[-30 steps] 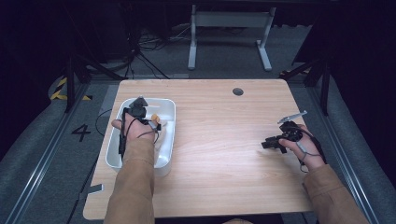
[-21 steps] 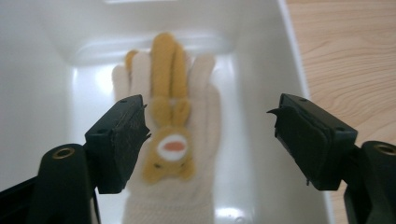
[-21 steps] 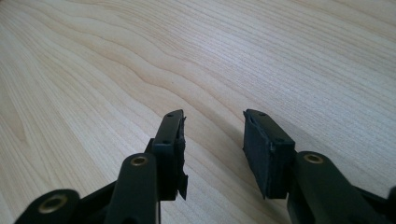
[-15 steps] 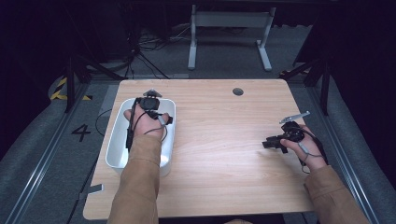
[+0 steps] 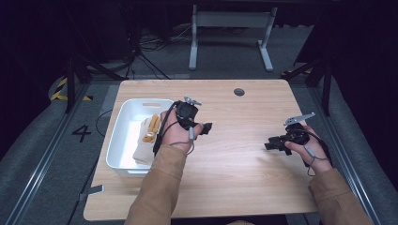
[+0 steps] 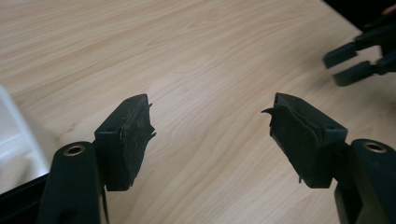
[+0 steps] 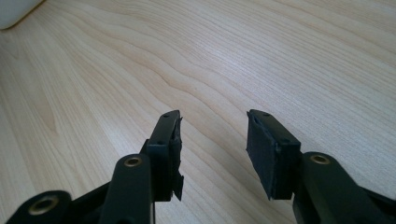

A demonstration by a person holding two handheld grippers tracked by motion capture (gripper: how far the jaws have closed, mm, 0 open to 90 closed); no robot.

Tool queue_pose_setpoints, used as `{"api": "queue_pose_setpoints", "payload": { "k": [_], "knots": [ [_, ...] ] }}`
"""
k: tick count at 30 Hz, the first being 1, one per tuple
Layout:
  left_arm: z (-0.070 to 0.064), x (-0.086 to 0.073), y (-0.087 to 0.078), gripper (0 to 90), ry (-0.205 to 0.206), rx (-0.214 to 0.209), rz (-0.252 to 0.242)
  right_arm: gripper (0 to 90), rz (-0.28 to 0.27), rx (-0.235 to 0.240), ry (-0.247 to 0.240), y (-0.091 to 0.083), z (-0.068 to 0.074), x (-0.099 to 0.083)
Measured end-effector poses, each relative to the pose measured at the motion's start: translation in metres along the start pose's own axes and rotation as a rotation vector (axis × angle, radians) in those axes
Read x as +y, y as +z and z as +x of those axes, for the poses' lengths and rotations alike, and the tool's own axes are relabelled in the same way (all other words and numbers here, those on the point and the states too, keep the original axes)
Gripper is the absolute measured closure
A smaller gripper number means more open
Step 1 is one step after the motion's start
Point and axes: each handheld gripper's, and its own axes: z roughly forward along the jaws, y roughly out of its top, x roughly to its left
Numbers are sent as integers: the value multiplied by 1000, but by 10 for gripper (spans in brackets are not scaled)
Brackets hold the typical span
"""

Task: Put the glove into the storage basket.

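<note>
Floor marking "4" (image 5: 81, 133) beside wooden table (image 5: 234, 173), both tongs empty, jaws apart

Both grippers held low over the wooden table (image 5: 234, 154), jaws parted and empty.

The left gripper (image 5: 205, 127), in the left hand (image 5: 178, 133), sits toward the table's left-middle, its jaws pointing right and spread wide in its own view (image 6: 210, 126). The right gripper (image 5: 272, 143), in the right hand (image 5: 305, 145), sits near the table's right edge, aimed left toward the other, its jaws (image 7: 212, 140) moderately apart. Tan-sleeved forearms enter from the table's near edge.
</note>
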Motion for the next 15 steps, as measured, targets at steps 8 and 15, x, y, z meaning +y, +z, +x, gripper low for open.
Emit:
{"api": "queue_pose_setpoints", "payload": {
  "k": [8,15],
  "knots": [
    [-15,-19,12,291,104,-71,-5,470,-31,10,-18,0,1,1],
    [-23,-44,26,286,172,-130,-21,436,-56,10,-36,0,3,2]
  ]
}}
